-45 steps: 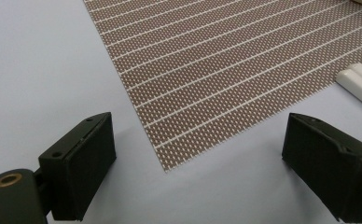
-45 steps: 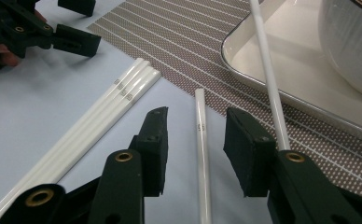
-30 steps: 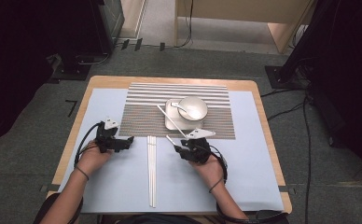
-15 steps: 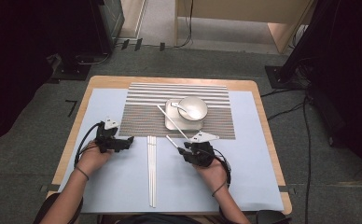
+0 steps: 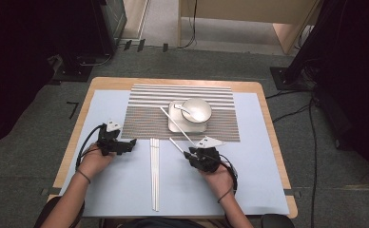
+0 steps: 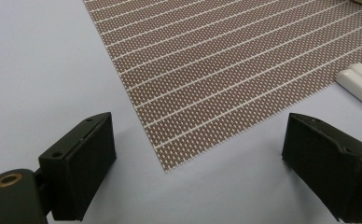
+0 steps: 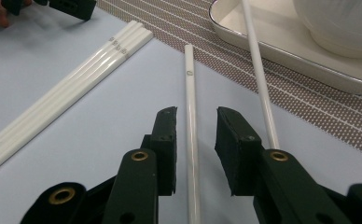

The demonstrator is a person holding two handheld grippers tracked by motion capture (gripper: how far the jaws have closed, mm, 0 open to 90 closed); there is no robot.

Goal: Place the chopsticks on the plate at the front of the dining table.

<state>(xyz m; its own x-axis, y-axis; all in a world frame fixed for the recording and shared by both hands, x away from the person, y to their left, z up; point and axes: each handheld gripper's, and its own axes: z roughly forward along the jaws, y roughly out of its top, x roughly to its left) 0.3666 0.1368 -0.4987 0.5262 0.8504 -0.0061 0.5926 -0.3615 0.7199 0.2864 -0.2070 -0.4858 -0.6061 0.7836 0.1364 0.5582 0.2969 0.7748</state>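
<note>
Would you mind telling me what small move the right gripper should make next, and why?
Probably finish closing on the white chopstick. The right gripper straddles it on the blue table cover; its jaws have just been closing, yet gaps show on both sides of the stick. A second chopstick leans onto the tray just right of the right jaw, so closing straight should avoid nudging it.

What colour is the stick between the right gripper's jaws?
White: the chopstick between the right gripper's jaws shows best in the right gripper view.

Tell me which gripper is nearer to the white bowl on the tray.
Right. The right gripper sits just below the bowl, astride a loose chopstick. The left gripper is farther away, beside the striped mat's near left corner.
</note>
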